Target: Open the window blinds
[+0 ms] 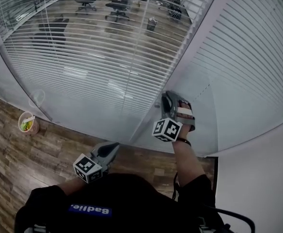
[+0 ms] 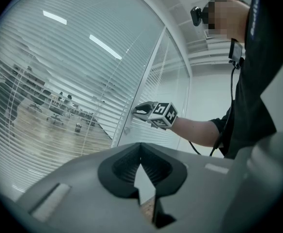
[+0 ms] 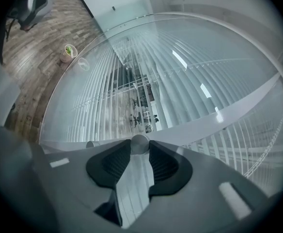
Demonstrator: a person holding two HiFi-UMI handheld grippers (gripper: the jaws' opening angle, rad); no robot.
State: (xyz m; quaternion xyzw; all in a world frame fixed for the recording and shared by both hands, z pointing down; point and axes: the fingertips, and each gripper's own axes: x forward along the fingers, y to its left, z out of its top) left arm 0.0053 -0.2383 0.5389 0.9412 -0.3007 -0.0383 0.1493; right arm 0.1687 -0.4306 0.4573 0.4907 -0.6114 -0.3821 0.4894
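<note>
While right claw (image 3: 140, 149) is clamping round knob (image 3: 140, 142) on window frame (image 1: 187, 57) beside blinds (image 1: 83, 72), slow even twisting without slipping looks wisest; left claw (image 2: 141, 148) is hanging clenched, empty, well apart.

The blinds are white horizontal slats behind glass, in two panels parted by a pale frame (image 1: 190, 57). The left blind (image 1: 83, 57), filling the upper left of the head view, has its slats tilted open, so the room beyond shows through. The right blind (image 1: 258, 52), at the upper right, has its slats lying shut and opaque. A small round silvery knob (image 3: 140, 143) shows low and central in the right gripper view, close by the frame.
</note>
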